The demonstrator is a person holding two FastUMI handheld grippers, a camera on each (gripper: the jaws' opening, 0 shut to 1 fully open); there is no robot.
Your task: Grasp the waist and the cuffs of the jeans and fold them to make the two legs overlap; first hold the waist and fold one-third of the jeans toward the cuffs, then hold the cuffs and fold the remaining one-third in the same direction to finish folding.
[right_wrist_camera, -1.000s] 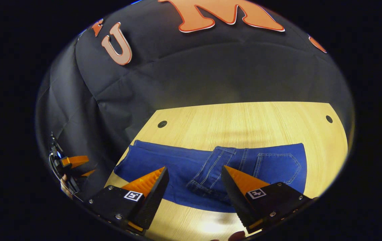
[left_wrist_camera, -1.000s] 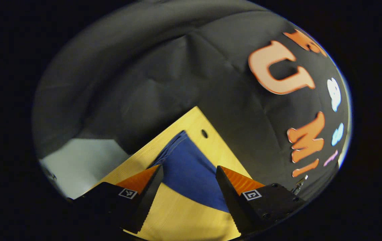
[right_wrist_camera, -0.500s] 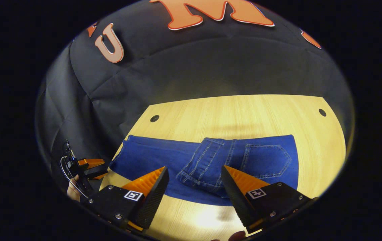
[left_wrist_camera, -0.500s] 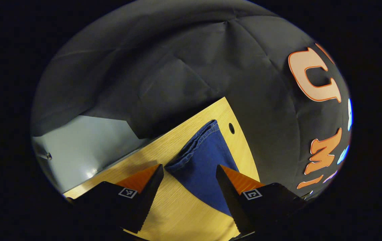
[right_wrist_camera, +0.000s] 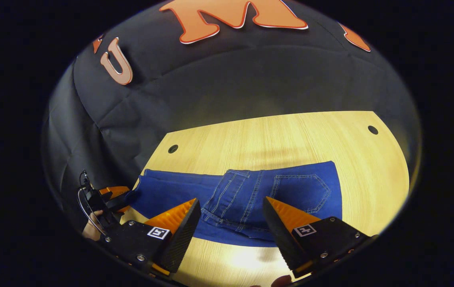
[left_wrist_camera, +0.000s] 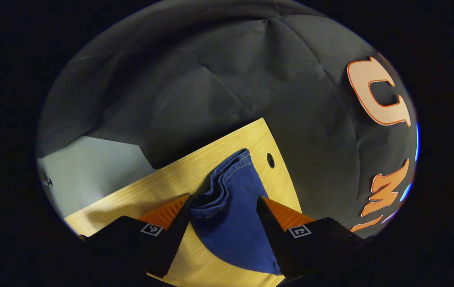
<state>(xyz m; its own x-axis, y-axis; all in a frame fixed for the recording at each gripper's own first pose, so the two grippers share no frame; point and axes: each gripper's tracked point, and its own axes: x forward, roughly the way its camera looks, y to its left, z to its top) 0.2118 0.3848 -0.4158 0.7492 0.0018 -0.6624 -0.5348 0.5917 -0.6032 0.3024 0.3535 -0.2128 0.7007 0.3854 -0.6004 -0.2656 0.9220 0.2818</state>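
Blue jeans (right_wrist_camera: 290, 191) lie along the wooden table (right_wrist_camera: 282, 135), legs stacked, with the waist part folded over so that a back pocket faces up. My right gripper (right_wrist_camera: 231, 233) is open and hovers over the near edge of that folded waist part, holding nothing. In the left gripper view the cuff end of the jeans (left_wrist_camera: 231, 215) lies rumpled between the spread fingers of my open left gripper (left_wrist_camera: 225, 233), and the left finger touches the cuff's edge. The right gripper view also has the left gripper (right_wrist_camera: 119, 197) at the cuff end, held by a hand (right_wrist_camera: 91, 229).
The table has small round holes near its corners (left_wrist_camera: 270, 160) (right_wrist_camera: 372, 129) (right_wrist_camera: 173, 148). The booth's black cloth wall rises behind it. Past the table's left end a grey floor (left_wrist_camera: 87, 167) is in sight. Bare wood lies beyond the jeans.
My left gripper has moved in over the cuff end, which now sits bunched between its fingers. In the right gripper view the jeans have drifted left and lower; that gripper stays open.
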